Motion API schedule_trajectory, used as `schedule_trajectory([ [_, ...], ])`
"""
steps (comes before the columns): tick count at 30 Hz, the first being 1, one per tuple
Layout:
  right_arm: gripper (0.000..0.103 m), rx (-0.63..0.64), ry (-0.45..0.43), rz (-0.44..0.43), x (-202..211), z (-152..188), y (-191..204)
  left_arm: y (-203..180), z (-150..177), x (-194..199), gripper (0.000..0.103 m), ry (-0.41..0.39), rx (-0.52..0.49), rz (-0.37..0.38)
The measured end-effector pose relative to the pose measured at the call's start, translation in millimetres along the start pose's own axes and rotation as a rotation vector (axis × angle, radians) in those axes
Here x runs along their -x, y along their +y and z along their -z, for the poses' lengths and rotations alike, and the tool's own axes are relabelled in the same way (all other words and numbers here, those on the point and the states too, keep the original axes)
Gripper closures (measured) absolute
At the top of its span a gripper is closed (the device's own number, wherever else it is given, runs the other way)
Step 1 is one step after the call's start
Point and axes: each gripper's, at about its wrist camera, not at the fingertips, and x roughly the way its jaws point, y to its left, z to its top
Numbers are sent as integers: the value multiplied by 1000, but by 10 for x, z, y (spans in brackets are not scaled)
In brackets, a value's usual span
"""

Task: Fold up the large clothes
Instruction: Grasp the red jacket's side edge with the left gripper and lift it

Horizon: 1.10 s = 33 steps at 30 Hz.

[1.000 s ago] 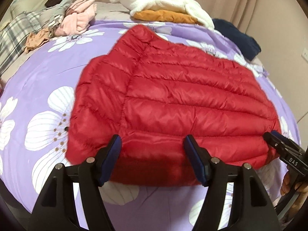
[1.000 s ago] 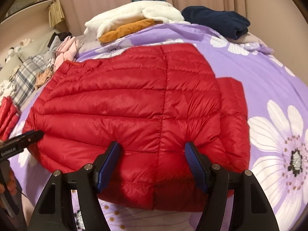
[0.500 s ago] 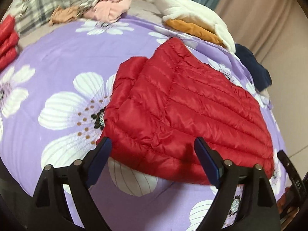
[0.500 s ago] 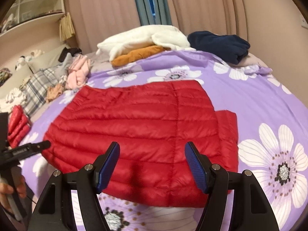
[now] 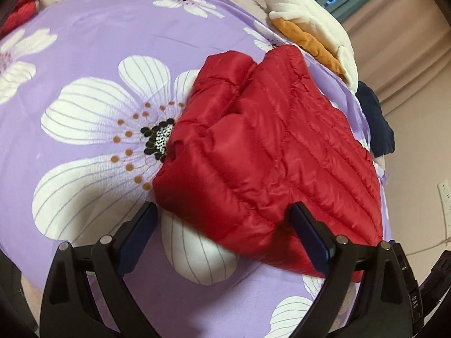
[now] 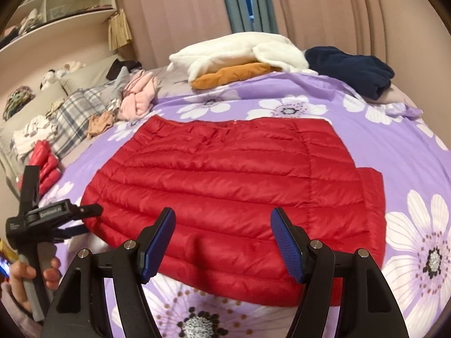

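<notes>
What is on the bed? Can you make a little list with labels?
Main thing: red puffy jacket, spread flat on the purple flowery cover
Left gripper: fingers opening, nothing pinched
Right gripper: fingers apart, empty
Far edge: white fluffy top on an orange one, navy one beside

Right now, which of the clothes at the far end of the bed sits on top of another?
The white fleece garment: it lies over the orange garment, while the navy garment sits alone beside them.

Left gripper point(image 5: 222, 217) jaws opening over red puffer jacket point(image 5: 276, 152) (flowered bedspread point(image 5: 84, 56) beneath)
</notes>
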Motion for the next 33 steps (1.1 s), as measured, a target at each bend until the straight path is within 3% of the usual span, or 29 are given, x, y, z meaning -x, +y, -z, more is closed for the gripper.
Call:
schedule_trajectory([
  [16, 34, 23, 62, -51, -265, -32, 171, 27, -157, -144, 7, -12, 12, 53],
  [26, 34, 56, 57, -78, -480, -167, 353, -40, -267, -238, 9, -37, 4, 58],
  [30, 34, 67, 56, -56, -558, -187, 387, -49, -272, -237, 15, -51, -19, 42],
  [33, 34, 77, 72, -46, -639, -181, 398, -79, -284, -214, 26, -73, -51, 17],
])
